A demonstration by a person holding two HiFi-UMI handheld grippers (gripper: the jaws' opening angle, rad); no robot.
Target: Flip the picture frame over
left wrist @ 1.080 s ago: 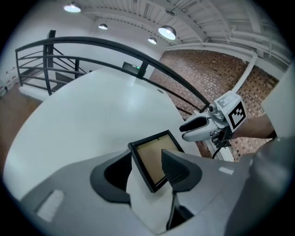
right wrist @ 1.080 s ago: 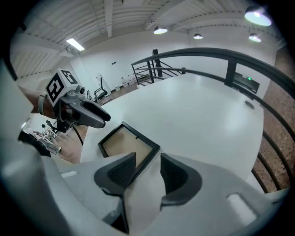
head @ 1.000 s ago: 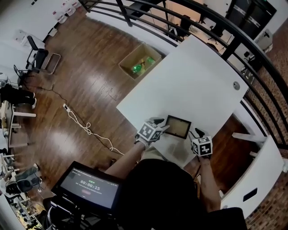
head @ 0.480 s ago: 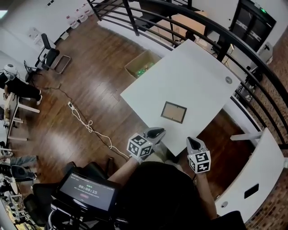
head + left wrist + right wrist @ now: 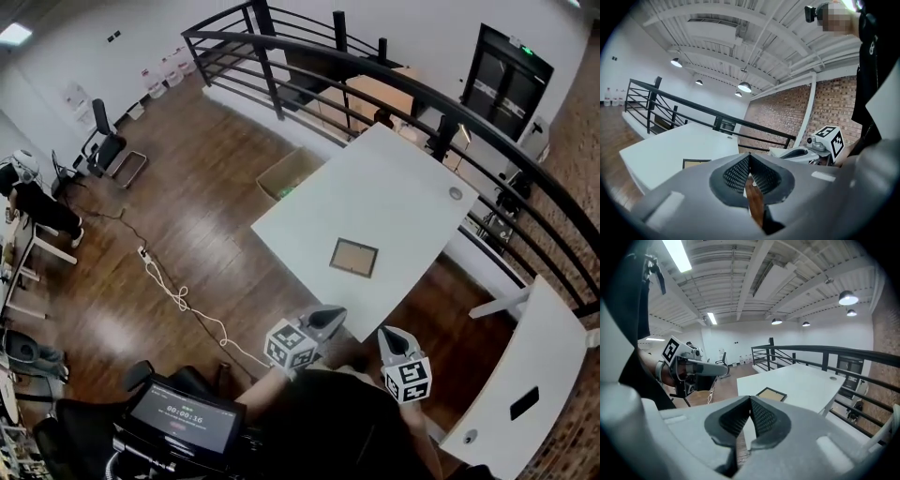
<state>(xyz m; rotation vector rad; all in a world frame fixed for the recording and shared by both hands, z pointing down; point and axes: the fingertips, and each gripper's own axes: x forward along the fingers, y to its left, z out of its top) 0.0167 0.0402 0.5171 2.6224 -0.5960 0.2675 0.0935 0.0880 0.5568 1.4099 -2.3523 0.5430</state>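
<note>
Now that both hands have drawn back off the table's near corner, the left gripper (image 5: 326,317) and right gripper (image 5: 389,336) hover by the person's body. Both have their jaws pressed together on nothing, the left pair having just closed. Farther out, the picture frame (image 5: 354,258) lies flat and released on the table (image 5: 394,187), just inside that corner; the flip looks finished. A screen (image 5: 183,417) beside the person reads 00:00:16.

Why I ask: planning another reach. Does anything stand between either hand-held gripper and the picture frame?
Nothing visible does. The picture frame lies flat on the white table; only bare tabletop and open air separate it from the left hand-held gripper and the right hand-held gripper, both shut, empty and short of the table's near corner.
</note>
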